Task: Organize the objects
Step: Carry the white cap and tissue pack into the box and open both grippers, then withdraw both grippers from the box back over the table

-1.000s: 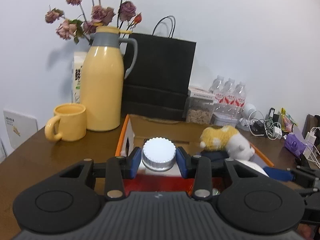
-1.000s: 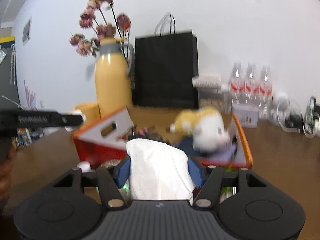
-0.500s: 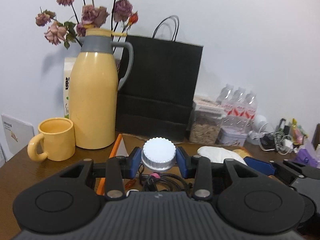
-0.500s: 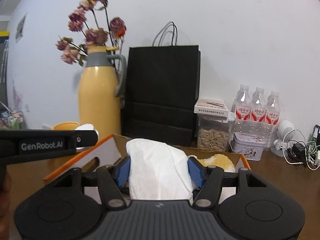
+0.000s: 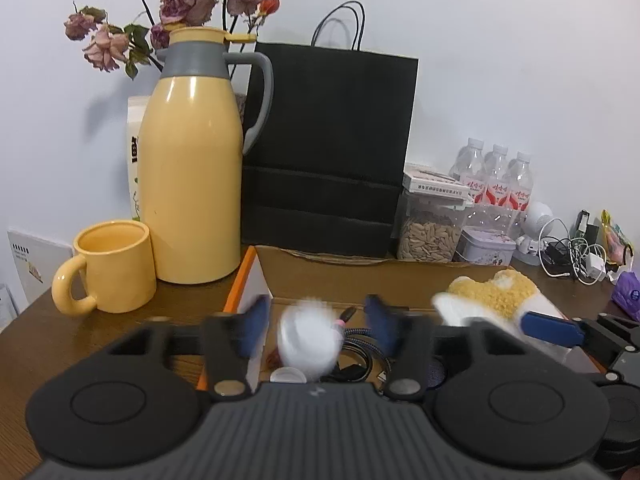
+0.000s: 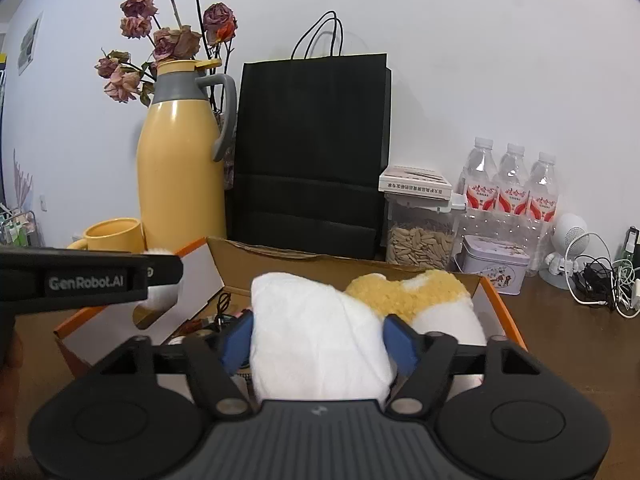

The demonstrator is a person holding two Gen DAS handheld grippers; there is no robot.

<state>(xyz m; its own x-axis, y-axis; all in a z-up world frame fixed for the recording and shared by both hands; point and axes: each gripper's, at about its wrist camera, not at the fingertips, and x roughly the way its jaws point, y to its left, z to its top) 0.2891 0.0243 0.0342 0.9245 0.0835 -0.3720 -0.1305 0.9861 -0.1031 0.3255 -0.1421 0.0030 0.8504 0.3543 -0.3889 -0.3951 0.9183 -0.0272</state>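
Observation:
An open cardboard box (image 5: 320,276) with orange edges lies under both grippers. My left gripper (image 5: 319,326) hovers over it, its jaws opening. A blurred white round capped thing (image 5: 308,338) drops between them with a gap on each side, above black cables on the box floor. My right gripper (image 6: 318,338) is over the same box (image 6: 500,304), its jaws opening around a soft white bundle (image 6: 312,312) that still sits between the blue pads. A yellow and white plush toy (image 6: 412,292) lies in the box behind the bundle.
Behind the box stand a yellow thermos jug (image 5: 192,184), a yellow mug (image 5: 112,266), a black paper bag (image 5: 328,144), a jar of seeds (image 5: 430,232) and water bottles (image 5: 496,188). Tangled chargers and cables (image 5: 572,248) lie at the right.
Both grippers moved forward over the box. The left jaws sprang apart and the white capped thing slipped down out of their grip. The right jaws widened around the white bundle.

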